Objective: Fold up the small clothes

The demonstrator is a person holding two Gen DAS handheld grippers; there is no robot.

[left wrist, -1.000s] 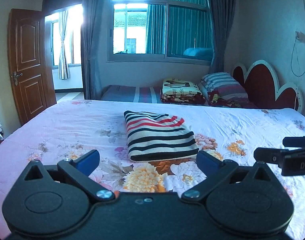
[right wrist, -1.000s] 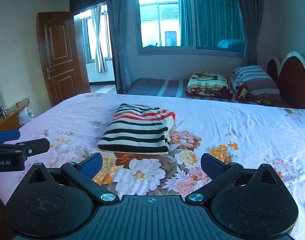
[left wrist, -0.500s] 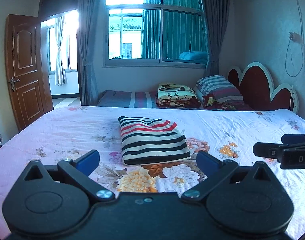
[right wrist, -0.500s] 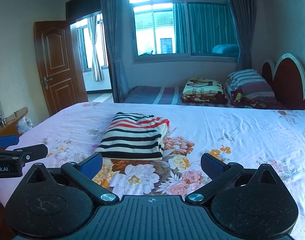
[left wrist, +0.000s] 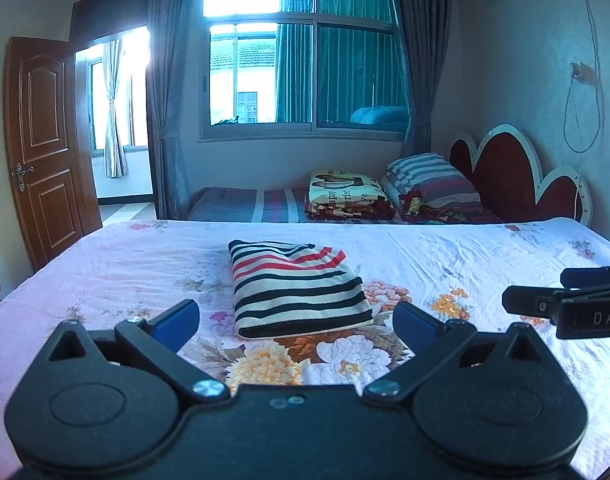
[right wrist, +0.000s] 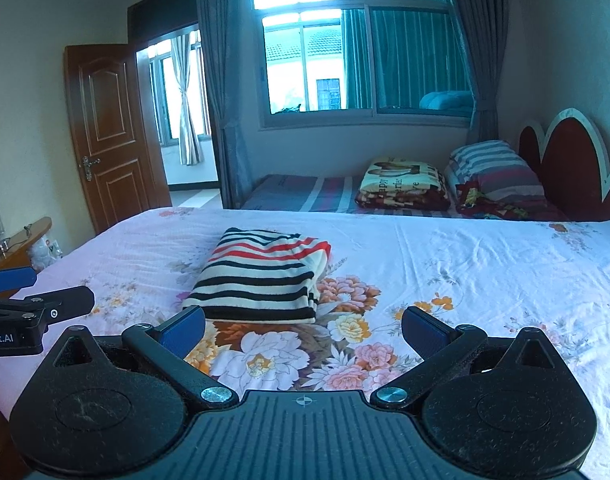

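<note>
A striped garment (left wrist: 293,288) in black, white and red lies folded into a neat rectangle on the floral bedsheet (left wrist: 105,264); in the right wrist view the garment (right wrist: 261,276) sits just beyond the left blue pad. My left gripper (left wrist: 296,322) is open, held back from the garment, with nothing between its blue pads. My right gripper (right wrist: 303,330) is open too and holds nothing. Each gripper shows at the edge of the other's view: the right gripper (left wrist: 561,304) at the right, the left gripper (right wrist: 33,308) at the left.
The bed's far edge meets a second low bed with folded blankets (left wrist: 349,196) and striped pillows (left wrist: 429,180). A red scalloped headboard (left wrist: 509,176) stands at the right, an open wooden door (left wrist: 45,148) at the left. A wooden side table (right wrist: 17,240) is beside the bed.
Both grippers have pulled back and tilted up; the folded garment looks lower and farther in both views. Both jaws stay open, and the garment has not moved on the bed.
</note>
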